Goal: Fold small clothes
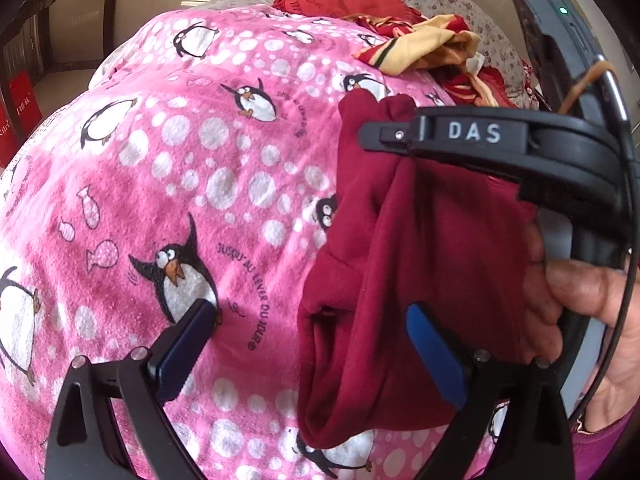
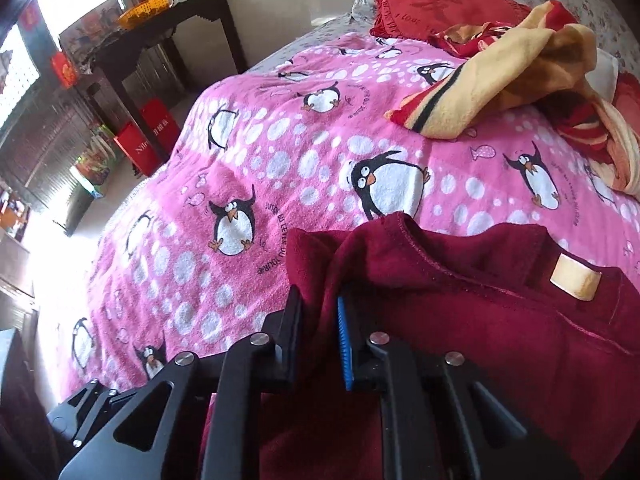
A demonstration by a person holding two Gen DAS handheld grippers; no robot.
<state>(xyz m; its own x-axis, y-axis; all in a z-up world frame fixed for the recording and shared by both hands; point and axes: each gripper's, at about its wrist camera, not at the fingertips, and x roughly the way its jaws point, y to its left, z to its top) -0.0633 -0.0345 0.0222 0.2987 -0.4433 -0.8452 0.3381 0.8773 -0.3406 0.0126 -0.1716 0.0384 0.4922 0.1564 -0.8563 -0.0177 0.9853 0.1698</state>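
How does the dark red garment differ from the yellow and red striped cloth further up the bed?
The dark red garment is plain, and the right gripper is shut on it. The striped cloth is patterned and lies crumpled, ungripped, near the red heart pillow. Neither is folded; both sit over the pink penguin blanket.

Garment (image 2: pixel 460 300) on blanket (image 2: pixel 280 152), near edge, right of centre; crumpled cloth (image 2: pixel 500 84) farther back, right; cushion (image 2: pixel 436 4) behind it; side table (image 2: pixel 168 36) beyond, left.

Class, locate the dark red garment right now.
The dark red garment hangs pinched in the right claw, over the pink penguin blanket; left-wrist view shows it at right.
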